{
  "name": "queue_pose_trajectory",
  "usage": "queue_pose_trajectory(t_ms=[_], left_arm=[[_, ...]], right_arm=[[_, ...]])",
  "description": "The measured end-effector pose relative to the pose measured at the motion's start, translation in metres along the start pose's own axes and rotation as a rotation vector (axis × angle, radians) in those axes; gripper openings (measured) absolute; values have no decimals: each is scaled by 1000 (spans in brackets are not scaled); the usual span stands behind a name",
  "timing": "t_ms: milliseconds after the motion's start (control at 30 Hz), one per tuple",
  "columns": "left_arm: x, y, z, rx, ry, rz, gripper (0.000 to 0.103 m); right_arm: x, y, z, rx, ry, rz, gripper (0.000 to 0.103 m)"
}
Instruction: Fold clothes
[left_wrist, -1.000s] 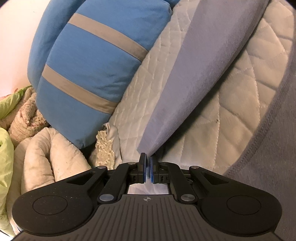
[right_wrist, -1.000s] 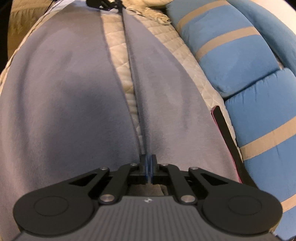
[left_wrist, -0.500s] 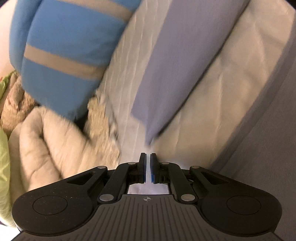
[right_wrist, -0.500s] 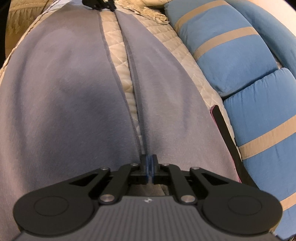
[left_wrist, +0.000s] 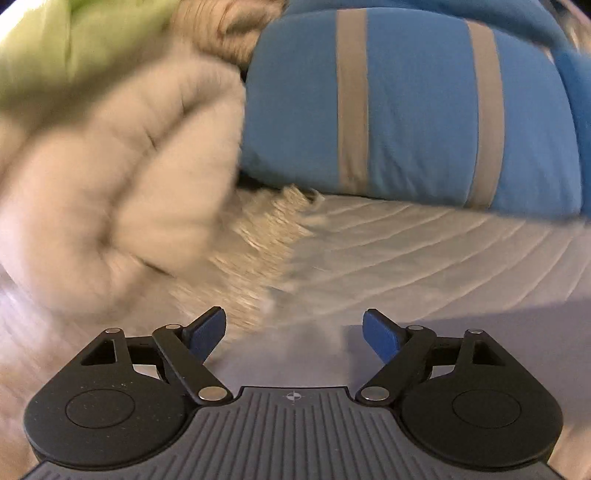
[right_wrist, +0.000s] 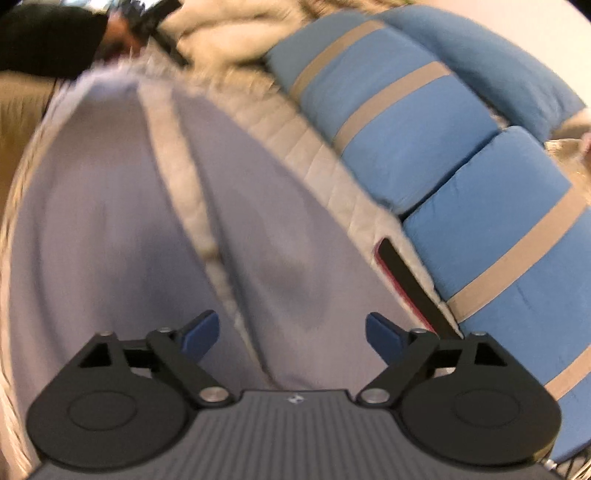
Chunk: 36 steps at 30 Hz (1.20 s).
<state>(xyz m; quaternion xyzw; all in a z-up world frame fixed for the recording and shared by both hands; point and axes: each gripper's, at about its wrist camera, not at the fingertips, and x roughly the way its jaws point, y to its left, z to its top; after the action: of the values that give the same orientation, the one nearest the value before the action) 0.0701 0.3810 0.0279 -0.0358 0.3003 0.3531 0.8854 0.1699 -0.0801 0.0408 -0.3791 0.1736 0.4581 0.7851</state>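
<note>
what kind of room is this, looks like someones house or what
Most likely a bedroom in a home: a grey garment lies spread on a quilted cream bed cover, with blue striped pillows along its edge and a bundled cream comforter nearby.

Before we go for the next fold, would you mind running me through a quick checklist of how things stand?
1. Left gripper open and empty: ok.
2. Right gripper open and empty: ok.
3. Grey garment lying spread on the quilted bed cover: ok.
4. Folded strip lying flat, apart from the blue pillows: ok.
5. Dark flat object clear of the garment edge: cannot tell, very close.
6. Views sharp enough to pick a grasp point: not ok, both blurred.
</note>
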Motion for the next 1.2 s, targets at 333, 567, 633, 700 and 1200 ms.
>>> queue_pose_trajectory(t_ms=[333, 567, 633, 700, 1200], left_arm=[[51, 10, -5, -166, 114, -160, 60], [65, -2, 2, -144, 153, -225, 38], [64, -9, 2, -104, 159, -207, 21], [63, -14, 2, -85, 154, -197, 3], [48, -32, 8, -18, 30, -102, 3]], right_arm=[[-10, 4, 10, -12, -37, 4, 100], [0, -9, 12, 56, -5, -81, 101], [4, -16, 10, 88, 17, -135, 101], [7, -27, 5, 126, 36, -192, 103], [-37, -230, -181, 1065, 10, -685, 103]])
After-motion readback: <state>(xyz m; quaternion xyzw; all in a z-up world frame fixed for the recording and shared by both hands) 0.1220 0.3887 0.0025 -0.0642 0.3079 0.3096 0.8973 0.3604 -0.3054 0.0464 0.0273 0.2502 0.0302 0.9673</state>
